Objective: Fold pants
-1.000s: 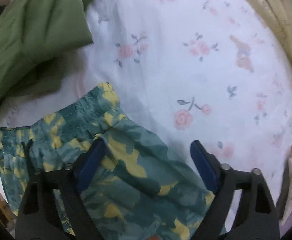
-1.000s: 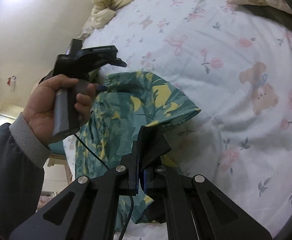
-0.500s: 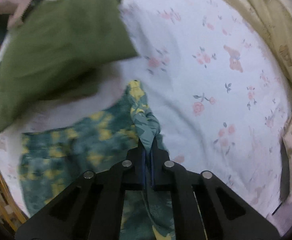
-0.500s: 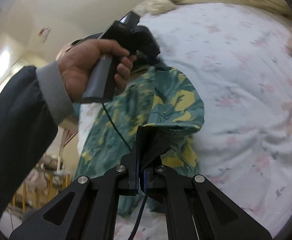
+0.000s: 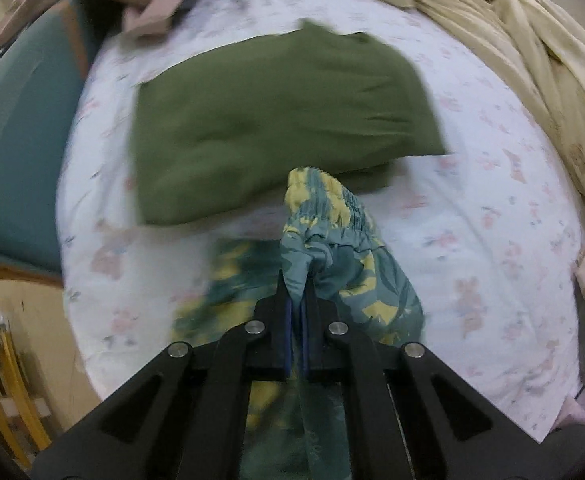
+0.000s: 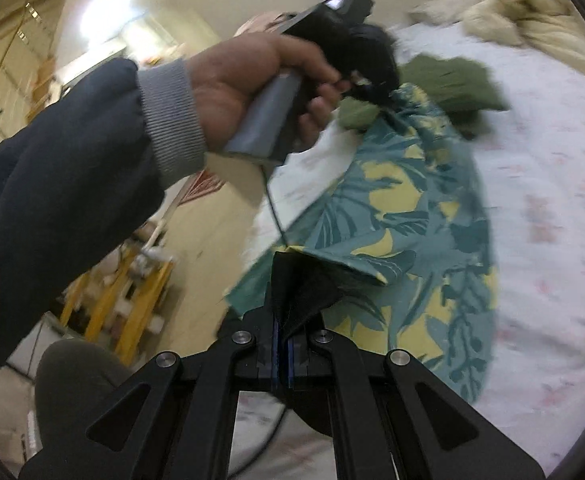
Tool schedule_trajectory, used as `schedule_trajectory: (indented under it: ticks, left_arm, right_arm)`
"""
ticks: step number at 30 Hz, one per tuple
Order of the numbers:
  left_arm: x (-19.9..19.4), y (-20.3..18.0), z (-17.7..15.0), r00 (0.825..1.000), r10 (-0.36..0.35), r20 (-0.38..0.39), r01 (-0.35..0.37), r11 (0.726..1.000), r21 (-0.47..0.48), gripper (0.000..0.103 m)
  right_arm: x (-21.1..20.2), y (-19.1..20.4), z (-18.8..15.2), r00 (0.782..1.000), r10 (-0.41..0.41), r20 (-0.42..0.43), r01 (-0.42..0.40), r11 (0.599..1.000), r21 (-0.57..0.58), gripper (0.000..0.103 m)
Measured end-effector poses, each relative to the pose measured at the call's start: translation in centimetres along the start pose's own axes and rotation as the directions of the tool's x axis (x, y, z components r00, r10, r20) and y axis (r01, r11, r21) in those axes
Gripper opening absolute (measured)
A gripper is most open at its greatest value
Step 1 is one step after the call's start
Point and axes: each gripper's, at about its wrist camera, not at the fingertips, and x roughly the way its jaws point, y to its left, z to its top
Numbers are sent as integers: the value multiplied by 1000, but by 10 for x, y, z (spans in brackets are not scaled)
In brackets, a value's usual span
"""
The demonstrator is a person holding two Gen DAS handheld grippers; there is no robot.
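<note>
The pants (image 5: 344, 256) are teal with a yellow leaf print and a gathered elastic waistband. My left gripper (image 5: 297, 276) is shut on the fabric just below the waistband and holds it lifted above the bed. My right gripper (image 6: 282, 296) is shut on a dark hem corner of the same pants (image 6: 404, 216), which stretch away from it over the bed. In the right wrist view the person's hand holds the left gripper (image 6: 364, 80) at the far end of the pants.
A folded olive-green garment (image 5: 276, 120) lies on the white floral bedsheet (image 5: 492, 208) just beyond the pants. A cream comforter (image 5: 532, 40) is bunched at the far right. A teal chair (image 5: 16, 152) stands off the bed's left edge.
My left gripper closed on the pants near the waistband and lifted them. Both grippers have risen and swung, pulling the pants up off the sheet.
</note>
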Motion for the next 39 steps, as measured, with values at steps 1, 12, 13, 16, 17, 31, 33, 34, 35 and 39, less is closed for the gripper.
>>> schedule_trajectory:
  ticks: [1, 12, 13, 16, 17, 31, 33, 34, 35, 39]
  left_arm:
    - [3, 10, -1, 1000, 10, -3, -10, 1000, 1, 1]
    - [86, 45, -8, 991, 121, -59, -116, 990, 85, 6]
    - [86, 45, -8, 990, 133, -54, -127, 987, 94, 6]
    - [70, 59, -10, 996, 86, -30, -85, 995, 49, 32]
    - [63, 67, -13, 998, 62, -17, -62, 998, 27, 57]
    - [-33, 210, -192, 999, -12, 31, 23, 924, -383, 81]
    - [-35, 209, -214, 999, -24, 25, 32, 921, -388, 81]
    - [-36, 207, -221, 999, -20, 33, 31, 924, -382, 81]
    - [-36, 202, -227, 999, -24, 43, 39, 925, -378, 81]
    - [-30, 176, -233, 995, -94, 32, 99, 942, -320, 81]
  right_arm:
    - [13, 8, 2, 1000, 10, -22, -11, 1000, -19, 2]
    - [88, 3, 4, 987, 14, -161, -15, 1000, -5, 2]
    - [88, 2, 5, 987, 14, -163, -14, 1000, 2, 2]
    - [88, -5, 6, 985, 38, -169, -33, 999, 29, 2]
    - [88, -5, 5, 984, 36, -174, -33, 999, 25, 2]
    - [152, 82, -36, 958, -137, -254, 47, 942, -332, 12]
    - [163, 87, -48, 945, -48, -324, -47, 959, -278, 12]
    - [166, 90, -54, 938, -24, -347, -71, 963, -259, 13]
    - [165, 93, -59, 934, -15, -356, -82, 963, -256, 16]
    - [135, 86, -66, 938, 36, -345, -116, 970, -214, 23]
